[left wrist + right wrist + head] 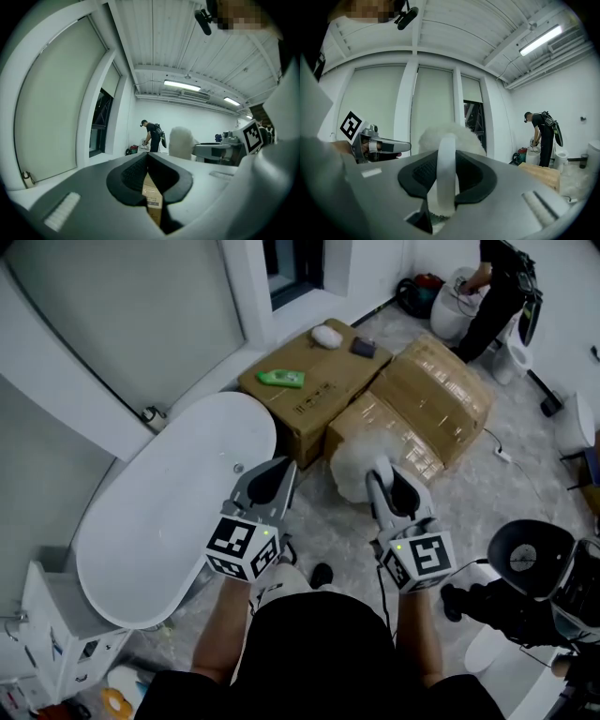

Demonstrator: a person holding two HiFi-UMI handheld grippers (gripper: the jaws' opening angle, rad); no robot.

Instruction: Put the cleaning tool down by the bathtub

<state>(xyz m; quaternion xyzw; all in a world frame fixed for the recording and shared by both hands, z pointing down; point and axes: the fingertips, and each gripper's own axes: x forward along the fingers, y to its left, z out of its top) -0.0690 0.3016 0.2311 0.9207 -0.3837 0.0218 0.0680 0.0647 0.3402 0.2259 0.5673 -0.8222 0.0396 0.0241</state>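
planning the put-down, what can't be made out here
1. Floor by the bathtub: head view, partly covered by the left gripper and arms.
2. Tool: head view, part behind the right gripper; shape unclear.
3. Dark item on the box: head view, too small.

A mock-up bathroom in a bare hall — freestanding bathtub (169, 512), taped cardboard boxes (433, 395), ceiling strip lights (182, 86).

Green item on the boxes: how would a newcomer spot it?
From the white bathtub, look to the cardboard box at its far end. The green item lies nearest the tub, the only bright thing beside a white oval and a dark block.
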